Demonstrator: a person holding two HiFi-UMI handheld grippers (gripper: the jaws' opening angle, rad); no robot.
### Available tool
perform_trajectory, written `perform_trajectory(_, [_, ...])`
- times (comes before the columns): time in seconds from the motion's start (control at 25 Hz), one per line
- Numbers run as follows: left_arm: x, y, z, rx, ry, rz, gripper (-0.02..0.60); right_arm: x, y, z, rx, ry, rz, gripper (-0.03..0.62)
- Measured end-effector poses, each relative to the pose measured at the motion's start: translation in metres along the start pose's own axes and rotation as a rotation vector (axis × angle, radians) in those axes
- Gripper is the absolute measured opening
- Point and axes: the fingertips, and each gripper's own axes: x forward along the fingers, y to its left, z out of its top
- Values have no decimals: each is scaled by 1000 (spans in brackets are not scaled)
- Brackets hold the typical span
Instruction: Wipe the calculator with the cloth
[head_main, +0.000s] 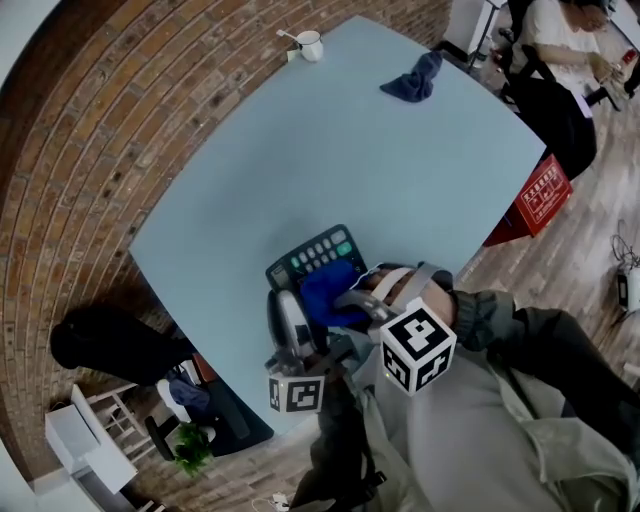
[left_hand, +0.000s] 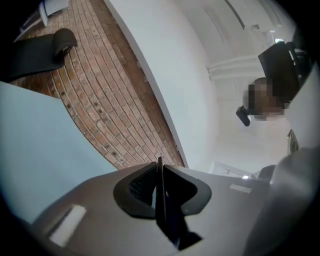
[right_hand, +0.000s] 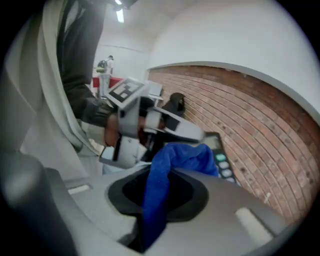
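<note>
Brick floor (head_main: 90, 150) ran round your pale blue table (head_main: 400, 170), where a mug (head_main: 310, 45) and a dark rag (head_main: 413, 78) sat at the far side, well apart from the calculator (head_main: 310, 258) at the near edge, and a person (head_main: 560, 40) sat beyond the far right corner. White print on the red crate (head_main: 540, 195) beside the table was too small to read, and the calculator's keys showed no legible marks. Your left gripper (left_hand: 159, 170) was clamped on the calculator's thin edge, while your right gripper (right_hand: 157, 172) pinched the blue cloth (head_main: 325, 295), which lay bunched on the calculator's face.
</note>
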Motion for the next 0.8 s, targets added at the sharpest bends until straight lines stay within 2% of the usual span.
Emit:
perform_trajectory(0.04, [1, -5, -3, -17, 6, -24, 43, 2, 9, 5, -6, -24, 34, 64])
perform_trajectory(0.12, [2, -16, -6, -15, 26, -80, 41, -3, 5, 3, 27, -58, 43, 63])
perform_trajectory(0.2, [4, -26, -8, 52, 58, -112, 43, -19, -28, -7, 93, -73, -38, 62])
perform_trajectory(0.32, [3, -32, -9, 122, 91, -118, 43, -45, -85, -19, 180, -56, -233, 63])
perform_trajectory(0.4, [2, -31, -10, 133, 94, -101, 43, -46, -95, -16, 199, -46, -267, 63])
perform_trajectory(0.48, [2, -28, -9, 132, 85, -78, 43, -33, -70, -9, 163, -27, -187, 61])
perform_trajectory(0.6, [2, -26, -4, 101, 55, -61, 43, -6, 2, -1, 112, -5, 59, 61])
perform_trajectory(0.64, [2, -25, -1, 83, 42, -60, 43, -3, 16, -3, 113, 2, 104, 61])
perform_trajectory(0.72, [0, -25, 6, 55, 14, -67, 43, -5, 15, -12, 151, -2, 107, 63])
perform_trajectory(0.8, [-2, -24, 13, 42, -7, -69, 43, -20, -17, -22, 222, -31, 11, 62])
